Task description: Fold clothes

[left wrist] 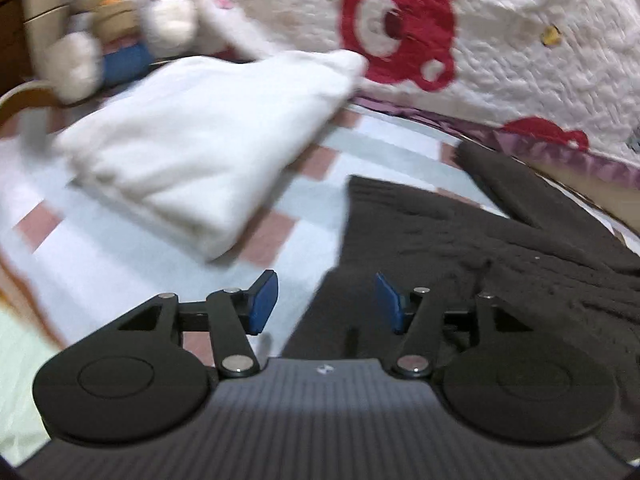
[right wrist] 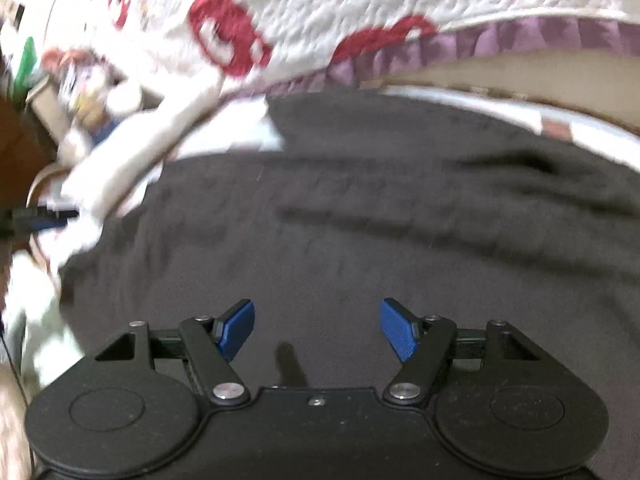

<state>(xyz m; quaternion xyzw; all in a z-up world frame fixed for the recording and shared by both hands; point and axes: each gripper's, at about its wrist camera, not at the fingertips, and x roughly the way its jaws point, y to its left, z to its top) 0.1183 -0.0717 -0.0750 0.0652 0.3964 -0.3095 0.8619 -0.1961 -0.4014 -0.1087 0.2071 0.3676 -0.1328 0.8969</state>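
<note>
A dark brown knitted garment (left wrist: 460,248) lies spread on the checked bedsheet (left wrist: 120,264); it fills the middle of the right wrist view (right wrist: 360,220). A folded white garment (left wrist: 200,148) lies to its left, also seen in the right wrist view (right wrist: 120,168). My left gripper (left wrist: 326,304) is open and empty over the brown garment's left edge. My right gripper (right wrist: 318,330) is open and empty just above the brown garment. Both views are motion-blurred.
A white quilt with red bear prints (left wrist: 480,32) is bunched along the far side, also in the right wrist view (right wrist: 320,20). A plush toy (left wrist: 108,28) sits at the far left corner by a wooden bed edge (left wrist: 24,96).
</note>
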